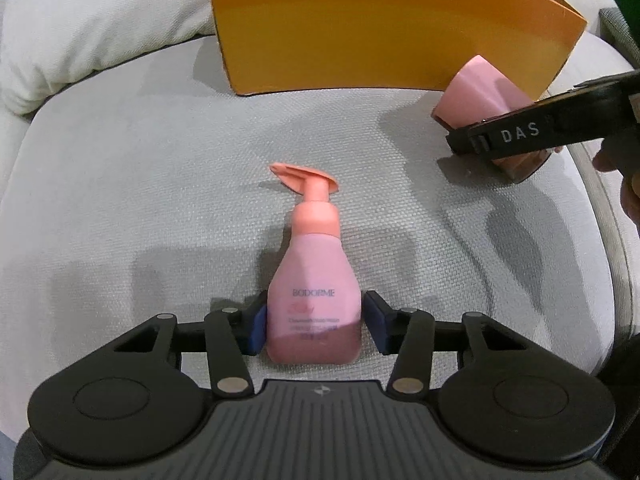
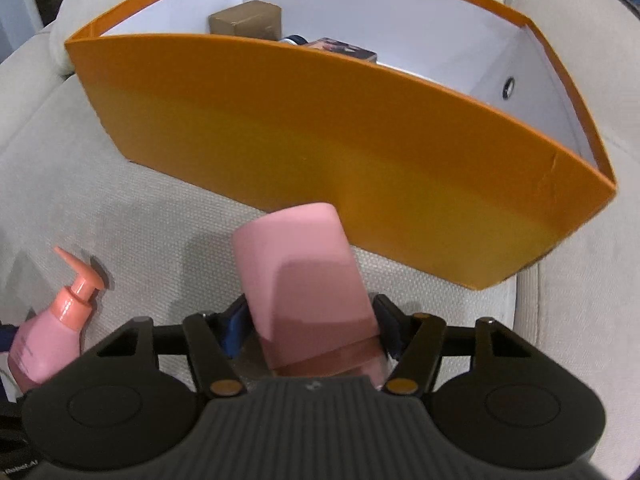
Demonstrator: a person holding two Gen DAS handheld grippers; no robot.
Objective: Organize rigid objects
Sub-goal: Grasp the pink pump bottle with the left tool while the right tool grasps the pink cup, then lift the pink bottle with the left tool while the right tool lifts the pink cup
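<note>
Pump bottle [image 1: 314, 280] lies flat on grey cushion [image 1: 120, 200], nozzle toward orange box [image 1: 360, 28], base between my left gripper [image 1: 314, 326] pads.

Pink container [image 2: 308, 292] sits tilted in right gripper [image 2: 310, 330], just short of box wall.

Risks, my judgement: smooth pump bottle slips on lift; container clips box rim going over.

Left jaws: narrow, flanking bottle, contact uncertain, cannot tell. Right jaws: clenched on container.
</note>
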